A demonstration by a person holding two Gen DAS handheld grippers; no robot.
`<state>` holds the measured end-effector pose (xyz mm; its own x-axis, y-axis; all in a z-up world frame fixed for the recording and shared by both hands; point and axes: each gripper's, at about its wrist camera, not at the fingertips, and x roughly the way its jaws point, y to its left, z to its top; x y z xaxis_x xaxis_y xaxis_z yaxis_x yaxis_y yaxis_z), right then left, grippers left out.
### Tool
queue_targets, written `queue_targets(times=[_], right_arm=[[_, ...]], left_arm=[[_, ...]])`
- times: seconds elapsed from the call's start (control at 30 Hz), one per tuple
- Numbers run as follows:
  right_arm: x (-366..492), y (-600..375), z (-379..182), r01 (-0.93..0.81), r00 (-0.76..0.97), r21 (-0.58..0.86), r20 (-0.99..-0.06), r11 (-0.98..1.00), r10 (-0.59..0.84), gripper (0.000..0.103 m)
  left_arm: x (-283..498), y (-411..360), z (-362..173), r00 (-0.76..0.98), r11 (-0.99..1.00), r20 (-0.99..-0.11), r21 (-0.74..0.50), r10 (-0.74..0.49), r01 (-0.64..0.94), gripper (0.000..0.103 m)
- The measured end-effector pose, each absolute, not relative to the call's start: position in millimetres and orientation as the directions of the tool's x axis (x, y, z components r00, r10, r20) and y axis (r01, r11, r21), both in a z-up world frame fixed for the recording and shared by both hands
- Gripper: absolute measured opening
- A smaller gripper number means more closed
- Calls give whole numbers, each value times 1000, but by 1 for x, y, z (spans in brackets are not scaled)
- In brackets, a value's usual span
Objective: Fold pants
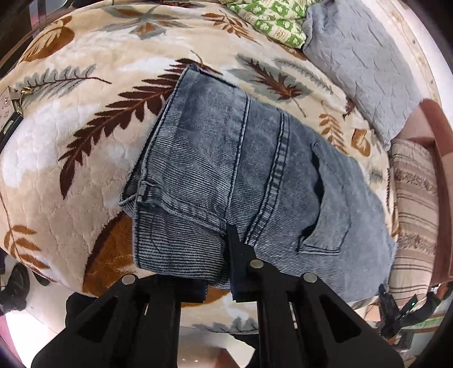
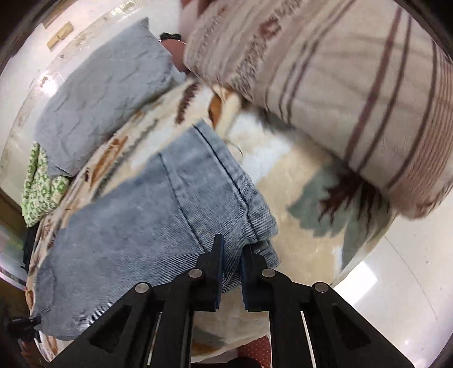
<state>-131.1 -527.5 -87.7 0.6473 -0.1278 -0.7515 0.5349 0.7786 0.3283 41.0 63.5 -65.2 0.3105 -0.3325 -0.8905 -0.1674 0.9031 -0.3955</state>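
The pants are blue-grey jeans (image 1: pixel 220 158), folded into a thick stack on a leaf-patterned blanket (image 1: pixel 70 147). In the left wrist view my left gripper (image 1: pixel 218 254) is shut on the near edge of the jeans; one finger (image 1: pixel 240 254) lies on top and the other is hidden under the fabric. In the right wrist view the jeans (image 2: pixel 158 215) fill the middle and left. My right gripper (image 2: pixel 230 263) is shut on their near right corner, with denim pinched between both fingers. The right gripper also shows small at the left view's lower right (image 1: pixel 396 314).
A grey pillow (image 1: pixel 359 56) and a green patterned cloth (image 1: pixel 271 19) lie at the far side. A striped beige pillow (image 2: pixel 339 85) sits close on the right. A small bag (image 1: pixel 8 107) lies at the blanket's left edge. White floor (image 2: pixel 396 283) shows beyond the bed.
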Motion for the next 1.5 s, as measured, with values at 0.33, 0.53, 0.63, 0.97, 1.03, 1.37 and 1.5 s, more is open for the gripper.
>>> queue_targets(times=[0.33, 0.53, 0.63, 0.97, 1.03, 1.37, 1.5], right_arm=[[-162, -514, -4, 512, 687, 271, -699, 815, -198, 38], [-63, -439, 11, 205, 712, 312, -698, 928, 78, 53], [4, -386, 0, 66, 657, 330, -725, 942, 208, 54], [158, -264, -63, -143, 421, 303, -843, 942, 335, 65], [168, -251, -80, -176, 374, 258, -875, 950, 308, 63], [172, -209, -83, -285, 455, 18, -878, 958, 152, 11], [167, -220, -81, -214, 484, 62, -860, 975, 161, 23]], left_arm=[[12, 104, -14, 297, 898, -854, -439, -426, 28, 23], [65, 129, 4, 383, 916, -845, -400, -374, 13, 67], [104, 127, -14, 319, 884, -840, -467, -439, -12, 67], [145, 119, -71, 161, 798, -797, -598, -582, -73, 71], [145, 118, -75, 145, 767, -767, -638, -625, -65, 71], [153, 99, -68, 210, 859, -839, -511, -501, 7, 40], [148, 100, -64, 227, 869, -846, -494, -482, 3, 40]])
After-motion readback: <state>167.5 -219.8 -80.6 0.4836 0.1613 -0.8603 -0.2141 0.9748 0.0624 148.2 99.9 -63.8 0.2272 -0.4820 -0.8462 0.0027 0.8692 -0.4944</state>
